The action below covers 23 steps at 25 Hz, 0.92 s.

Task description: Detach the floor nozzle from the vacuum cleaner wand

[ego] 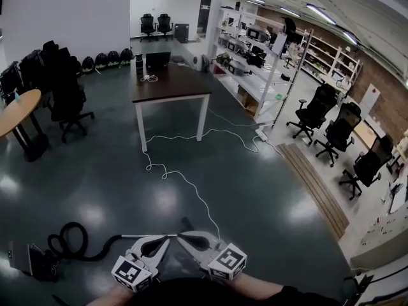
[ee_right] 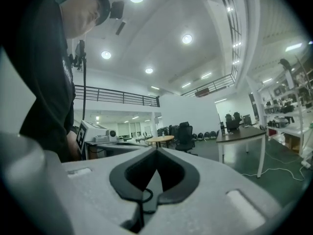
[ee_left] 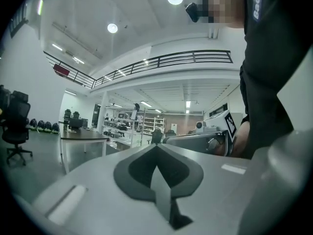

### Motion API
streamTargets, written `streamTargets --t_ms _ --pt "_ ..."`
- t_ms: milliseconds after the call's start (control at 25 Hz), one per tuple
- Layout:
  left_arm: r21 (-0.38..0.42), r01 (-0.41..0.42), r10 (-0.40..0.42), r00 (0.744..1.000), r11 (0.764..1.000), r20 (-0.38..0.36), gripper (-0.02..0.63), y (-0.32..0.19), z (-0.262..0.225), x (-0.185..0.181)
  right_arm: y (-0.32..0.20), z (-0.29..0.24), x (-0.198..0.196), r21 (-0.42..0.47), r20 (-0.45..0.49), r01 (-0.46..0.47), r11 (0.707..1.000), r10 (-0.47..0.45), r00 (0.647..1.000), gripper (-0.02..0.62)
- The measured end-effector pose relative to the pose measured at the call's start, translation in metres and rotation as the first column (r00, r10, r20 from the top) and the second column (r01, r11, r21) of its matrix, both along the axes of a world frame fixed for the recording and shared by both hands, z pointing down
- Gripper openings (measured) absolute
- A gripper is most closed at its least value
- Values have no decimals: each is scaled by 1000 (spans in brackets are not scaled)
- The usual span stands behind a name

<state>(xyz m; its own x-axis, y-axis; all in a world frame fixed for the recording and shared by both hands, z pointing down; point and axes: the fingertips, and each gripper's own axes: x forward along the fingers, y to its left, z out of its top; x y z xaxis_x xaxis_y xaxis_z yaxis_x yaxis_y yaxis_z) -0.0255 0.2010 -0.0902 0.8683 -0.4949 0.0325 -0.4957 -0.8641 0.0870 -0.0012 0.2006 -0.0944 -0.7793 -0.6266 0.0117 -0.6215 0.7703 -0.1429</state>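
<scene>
In the head view the vacuum cleaner (ego: 29, 260) sits on the dark floor at the lower left, with its black hose (ego: 69, 241) coiled beside it and trailing right towards the grippers. I cannot make out the wand or the floor nozzle. My left gripper (ego: 167, 238) and right gripper (ego: 180, 238) are held low in front of me, tips pointing at each other and almost meeting. Both are shut with nothing in them. In the left gripper view its jaws (ee_left: 156, 147) are pressed together; the right gripper view shows the same (ee_right: 156, 149).
A dark-topped table (ego: 171, 85) stands ahead, and a white cable (ego: 185, 183) snakes from it across the floor to my grippers. Shelving (ego: 255, 62) and office chairs (ego: 315, 113) line the right side. A round table (ego: 19, 107) and more chairs stand at the left.
</scene>
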Motion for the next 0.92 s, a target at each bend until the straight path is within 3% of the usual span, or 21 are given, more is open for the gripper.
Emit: streamTargets --t_ms 240,440,920 --pt "13 0 -1 1000 1000 29 0 -3 -5 -8 -3 -1 -5 12 -12 2 1000 -2 1000 0" --pt "-6 22 -22 1000 1000 0 2 -5 -23 -8 -5 -6 -9 11 -14 3 1000 -3 1000 0" --pt "-5 31 -30 999 1000 45 2 -1 5 -21 -2 4 -15 -2 -17 3 1000 -3 1000 0"
